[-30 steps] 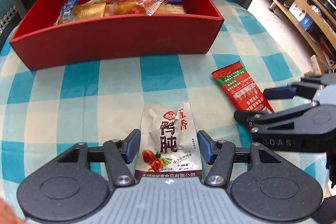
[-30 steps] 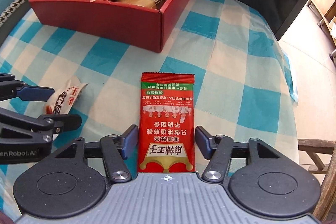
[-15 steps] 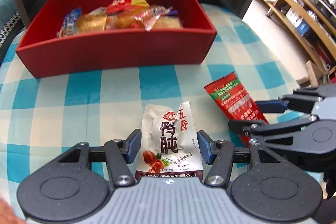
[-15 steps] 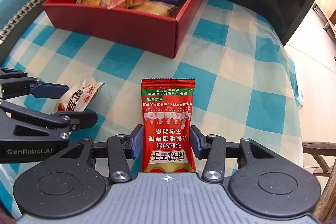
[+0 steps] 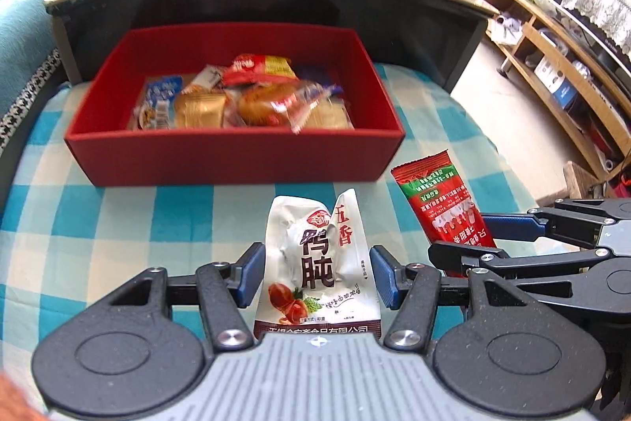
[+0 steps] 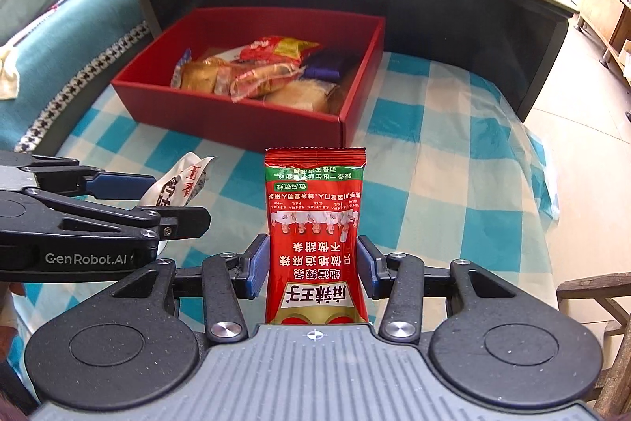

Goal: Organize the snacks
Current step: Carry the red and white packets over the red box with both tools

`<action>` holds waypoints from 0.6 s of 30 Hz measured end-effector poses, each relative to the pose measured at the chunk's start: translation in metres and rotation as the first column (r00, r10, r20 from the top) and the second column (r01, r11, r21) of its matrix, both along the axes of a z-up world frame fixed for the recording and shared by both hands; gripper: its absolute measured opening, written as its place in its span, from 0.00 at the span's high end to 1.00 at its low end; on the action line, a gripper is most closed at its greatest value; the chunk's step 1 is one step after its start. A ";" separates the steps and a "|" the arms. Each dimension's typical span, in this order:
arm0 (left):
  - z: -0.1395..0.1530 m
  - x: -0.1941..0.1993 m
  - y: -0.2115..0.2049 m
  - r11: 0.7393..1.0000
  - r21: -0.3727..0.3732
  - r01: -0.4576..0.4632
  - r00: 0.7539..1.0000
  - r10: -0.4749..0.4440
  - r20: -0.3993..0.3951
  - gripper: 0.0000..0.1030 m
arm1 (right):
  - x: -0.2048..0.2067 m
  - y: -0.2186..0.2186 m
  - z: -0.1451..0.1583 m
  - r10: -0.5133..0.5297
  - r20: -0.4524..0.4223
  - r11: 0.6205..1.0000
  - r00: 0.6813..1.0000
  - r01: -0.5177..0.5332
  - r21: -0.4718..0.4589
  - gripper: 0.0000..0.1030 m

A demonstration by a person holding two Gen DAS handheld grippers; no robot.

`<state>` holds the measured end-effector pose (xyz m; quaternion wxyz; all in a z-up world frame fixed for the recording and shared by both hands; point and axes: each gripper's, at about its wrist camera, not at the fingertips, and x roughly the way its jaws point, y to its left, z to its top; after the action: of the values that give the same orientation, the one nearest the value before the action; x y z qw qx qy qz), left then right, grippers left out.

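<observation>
Checked cloth [image 5: 118, 223]: covers the surface beneath everything.
Red box [image 5: 236, 156]: far side, holding wrapped snacks.
Left gripper [image 5: 315, 273]: clamped on white packet [image 5: 321, 263], lifted.
Right gripper [image 6: 313, 265]: clamped on red packet [image 6: 315, 235], lifted, right of white packet.

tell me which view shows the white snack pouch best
The left wrist view: the white snack pouch faces the camera between the left hand-held gripper fingers, its print and picture readable. The right wrist view shows only a crumpled corner of the pouch, mostly hidden behind that gripper's fingers.
</observation>
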<state>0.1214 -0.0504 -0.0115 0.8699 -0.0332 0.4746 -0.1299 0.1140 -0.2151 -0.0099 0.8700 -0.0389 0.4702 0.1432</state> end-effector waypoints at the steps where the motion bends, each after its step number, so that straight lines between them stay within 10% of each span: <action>1: 0.002 0.001 0.001 1.000 0.001 -0.004 1.000 0.004 0.006 0.15 | 0.000 0.001 0.001 -0.001 0.005 1.000 1.000 0.001 0.003 0.47; 18: 0.027 0.024 0.015 0.997 0.019 -0.068 0.994 0.066 0.092 0.16 | 0.021 0.019 0.030 -0.004 0.115 0.999 0.993 0.000 0.033 0.47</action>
<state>0.1456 -0.0352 0.0154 0.8950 -0.0336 0.4341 -0.0967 0.1353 -0.1963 0.0202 0.8963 -0.0322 0.4168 0.1476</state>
